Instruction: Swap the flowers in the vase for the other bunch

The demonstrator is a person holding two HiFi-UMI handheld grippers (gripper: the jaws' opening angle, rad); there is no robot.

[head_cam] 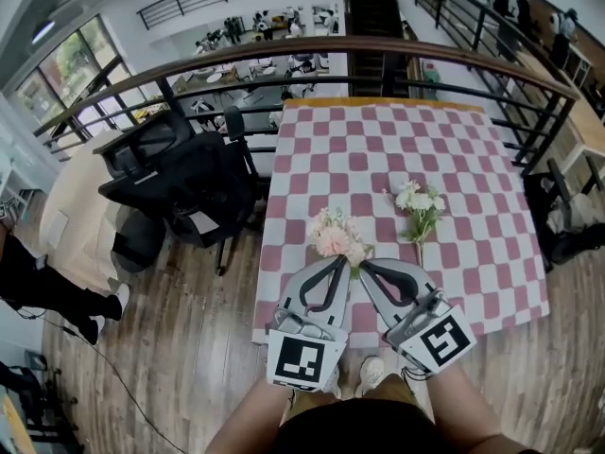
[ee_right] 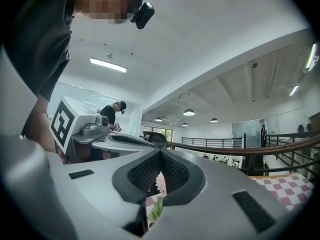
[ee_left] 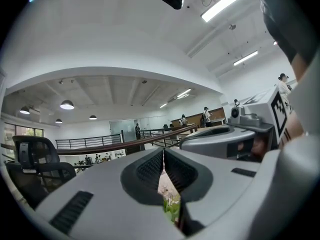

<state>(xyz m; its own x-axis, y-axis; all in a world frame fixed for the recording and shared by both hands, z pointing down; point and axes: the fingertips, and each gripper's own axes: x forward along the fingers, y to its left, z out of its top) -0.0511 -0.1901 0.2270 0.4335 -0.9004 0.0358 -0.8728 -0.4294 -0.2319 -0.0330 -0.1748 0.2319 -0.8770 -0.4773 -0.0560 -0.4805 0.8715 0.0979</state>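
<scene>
Pink flowers (head_cam: 337, 237) stand in a bunch low in the middle of the checked tablecloth (head_cam: 473, 159), and they hide any vase under them. The white flowers (head_cam: 419, 200) lie flat just to their right. The left gripper (head_cam: 342, 258) and right gripper (head_cam: 365, 265) sit just below the pink bunch, jaws pressed together, pinching nothing. Pink may be waiting to come out or may be newly put in, so I cannot tell the next move.
</scene>
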